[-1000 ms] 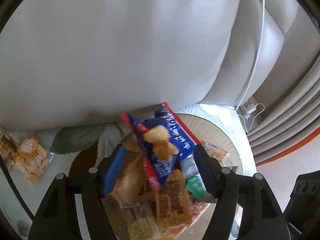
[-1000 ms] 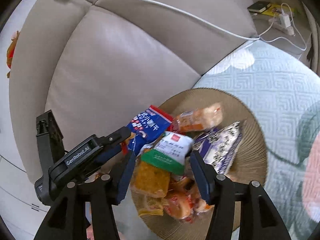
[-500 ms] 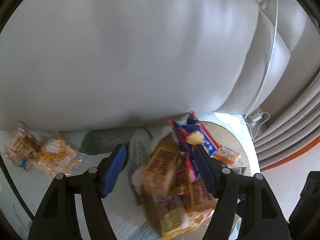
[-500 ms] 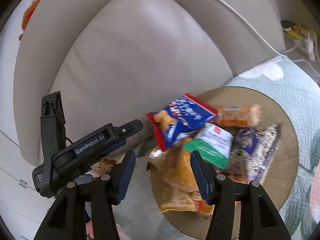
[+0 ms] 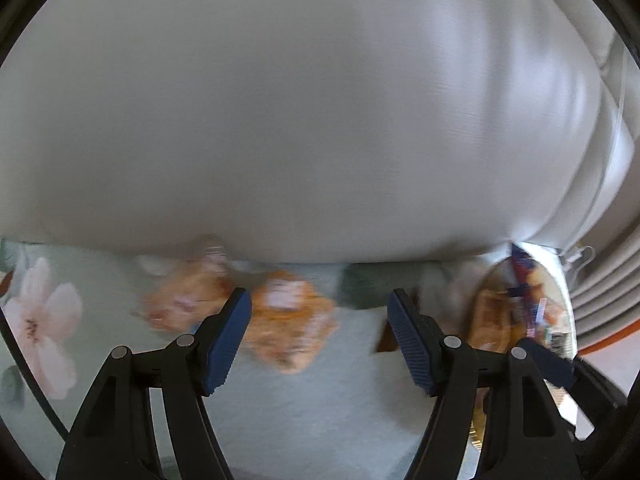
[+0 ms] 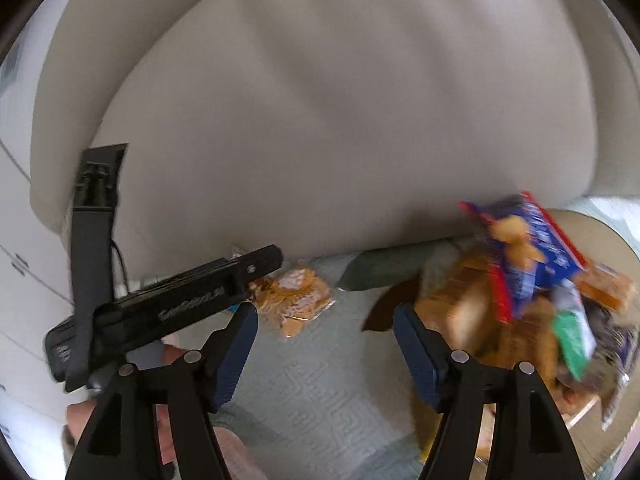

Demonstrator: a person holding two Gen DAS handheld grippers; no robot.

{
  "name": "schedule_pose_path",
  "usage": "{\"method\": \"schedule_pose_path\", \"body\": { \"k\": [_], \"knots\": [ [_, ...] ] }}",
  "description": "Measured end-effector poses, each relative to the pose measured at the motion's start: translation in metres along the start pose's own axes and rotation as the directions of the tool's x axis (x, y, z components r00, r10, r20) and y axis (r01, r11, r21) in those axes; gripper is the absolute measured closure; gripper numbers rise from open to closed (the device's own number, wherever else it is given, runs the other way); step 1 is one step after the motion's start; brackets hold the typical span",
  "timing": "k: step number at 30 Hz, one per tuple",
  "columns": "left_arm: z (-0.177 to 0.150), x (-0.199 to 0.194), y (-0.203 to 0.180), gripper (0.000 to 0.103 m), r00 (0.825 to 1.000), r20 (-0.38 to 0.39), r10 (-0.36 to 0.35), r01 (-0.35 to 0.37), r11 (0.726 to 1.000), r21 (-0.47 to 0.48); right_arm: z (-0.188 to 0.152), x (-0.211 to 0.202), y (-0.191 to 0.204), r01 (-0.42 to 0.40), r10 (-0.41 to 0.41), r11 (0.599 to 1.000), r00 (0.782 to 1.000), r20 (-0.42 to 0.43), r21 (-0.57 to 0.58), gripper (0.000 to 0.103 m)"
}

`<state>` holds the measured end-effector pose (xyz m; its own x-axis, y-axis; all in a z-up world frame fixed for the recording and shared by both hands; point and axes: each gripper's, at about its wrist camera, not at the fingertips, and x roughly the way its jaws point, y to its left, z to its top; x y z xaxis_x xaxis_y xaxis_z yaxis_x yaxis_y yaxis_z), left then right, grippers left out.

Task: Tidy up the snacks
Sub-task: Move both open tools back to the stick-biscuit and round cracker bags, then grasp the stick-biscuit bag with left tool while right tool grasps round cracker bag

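Both left gripper [image 5: 319, 340] & right gripper [image 6: 325, 350] jaws released, empty. Risk: blurry approach may push orange packet [image 5: 290, 322], left of basket [image 6: 622, 248], away.

A pale grey sofa cushion [image 5: 320, 112] fills the view ahead of and above the fingers in both cameras. Below it, under the fingers, spreads a light green quilted cover [image 6: 320, 384] with a raised pattern. On the left camera a pink flower print [image 5: 40, 320] sits far left of the fingers (blurred), and grey curtain folds [image 5: 608, 276] hang at the far right edge.
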<state>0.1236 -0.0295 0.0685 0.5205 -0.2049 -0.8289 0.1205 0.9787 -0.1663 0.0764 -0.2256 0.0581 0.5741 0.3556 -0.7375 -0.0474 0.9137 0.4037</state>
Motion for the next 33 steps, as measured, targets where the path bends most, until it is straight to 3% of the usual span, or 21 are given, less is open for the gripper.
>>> {"method": "schedule_pose_path", "body": {
  "k": [7, 14, 22, 27, 30, 33],
  "knots": [
    [-0.005, 0.012, 0.048, 0.034, 0.998, -0.013, 0.058, -0.058, 0.998, -0.006, 0.002, 0.052, 0.028, 0.025, -0.031, 0.997, 0.996, -0.085, -0.078, 0.031],
    [-0.009, 0.019, 0.071, 0.034, 1.0, -0.002, -0.002, 0.002, 1.0, -0.013, -0.004, 0.1, 0.036, 0.053, -0.078, 0.989, 0.982, -0.174, -0.14, 0.027],
    [-0.012, 0.028, 0.062, 0.034, 1.0, 0.013, -0.024, 0.023, 0.999, 0.042, -0.004, 0.146, 0.025, 0.063, -0.099, 0.985, 0.97, -0.222, -0.163, 0.026],
    [-0.02, 0.011, 0.081, 0.034, 0.994, 0.041, -0.097, 0.098, 0.995, -0.017, -0.007, 0.173, 0.031, 0.042, -0.107, 0.967, 0.961, -0.253, -0.25, 0.026],
    [-0.023, 0.0, 0.095, 0.034, 0.989, 0.066, -0.136, 0.139, 0.989, -0.047, -0.01, 0.177, 0.035, 0.048, -0.121, 0.953, 0.965, -0.232, -0.3, 0.021],
    [-0.024, 0.003, 0.104, 0.03, 0.992, 0.056, -0.112, 0.114, 0.992, -0.044, -0.013, 0.178, 0.037, 0.048, -0.123, 0.942, 0.97, -0.21, -0.334, 0.016]
  ]
}}
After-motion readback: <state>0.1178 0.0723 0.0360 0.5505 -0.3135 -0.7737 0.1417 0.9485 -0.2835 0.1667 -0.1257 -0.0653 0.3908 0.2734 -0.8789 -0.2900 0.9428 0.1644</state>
